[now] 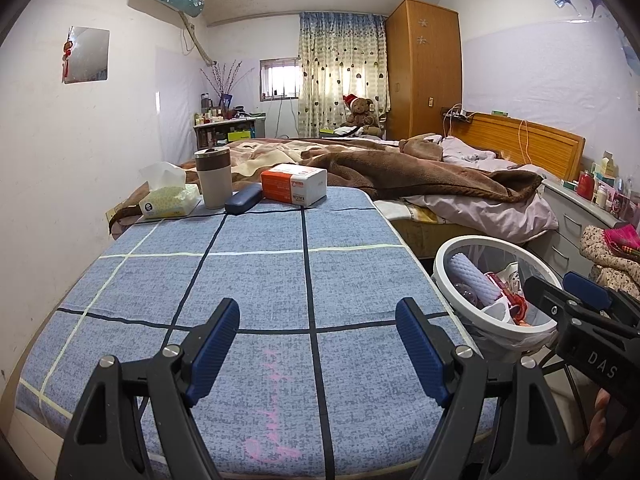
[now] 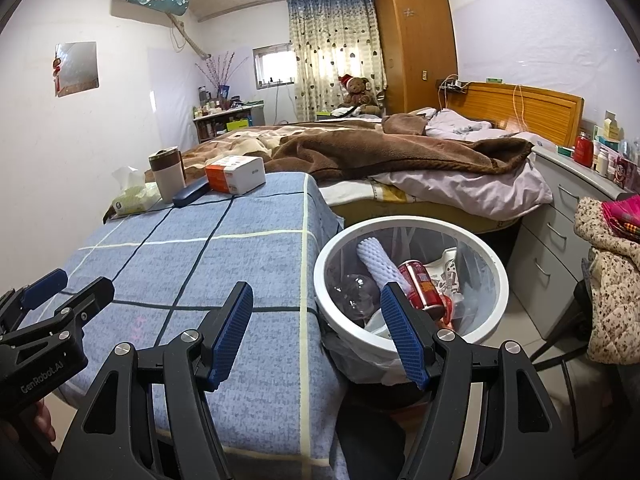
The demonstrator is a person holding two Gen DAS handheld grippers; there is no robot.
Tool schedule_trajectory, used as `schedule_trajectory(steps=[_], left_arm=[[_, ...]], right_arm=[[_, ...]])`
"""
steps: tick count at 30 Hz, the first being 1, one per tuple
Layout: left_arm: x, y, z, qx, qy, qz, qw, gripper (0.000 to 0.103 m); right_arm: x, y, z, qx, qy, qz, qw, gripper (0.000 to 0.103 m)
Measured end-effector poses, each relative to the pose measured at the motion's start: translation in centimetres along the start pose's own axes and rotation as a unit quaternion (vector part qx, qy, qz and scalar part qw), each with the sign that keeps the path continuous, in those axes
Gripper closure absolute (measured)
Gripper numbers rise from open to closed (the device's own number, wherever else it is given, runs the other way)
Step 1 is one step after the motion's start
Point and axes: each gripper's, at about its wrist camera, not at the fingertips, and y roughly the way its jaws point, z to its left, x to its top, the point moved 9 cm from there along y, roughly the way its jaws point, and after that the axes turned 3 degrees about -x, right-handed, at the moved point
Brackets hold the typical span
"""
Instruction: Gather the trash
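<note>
Both grippers hang over the near end of a table covered in a blue checked cloth, and neither holds anything. The left gripper has its 2 blue-padded fingers spread wide above the cloth, with nothing between them. The right gripper is spread just as wide, straddling the table's right edge: its left finger sits over the cloth and its right finger sits over the rim of the white trash bin. That bin stands on the floor just beside the table's right side, lined with a clear bag, and it already holds the collected trash: a white ridged foam roll leaning at the far side, a red drink can lying beside it, a printed paper cup to the right, and a clear plastic bottle at the left. At the far end of the table, from left to right, sit a soft tissue pack, a beige tumbler with a brown band, a dark blue glasses case lying flat just in front of the tumbler, and an orange and white box. Beyond the table lies an unmade bed with a brown blanket
</note>
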Motion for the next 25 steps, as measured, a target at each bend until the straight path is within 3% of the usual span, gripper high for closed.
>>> schedule_trajectory(steps=[25], left_arm=[[-0.12,0.14,0.00,-0.001,-0.005,0.002,1.0000,0.021]], right_arm=[[0.00,0.10,0.02,0.001,-0.001,0.002,1.000,0.035]])
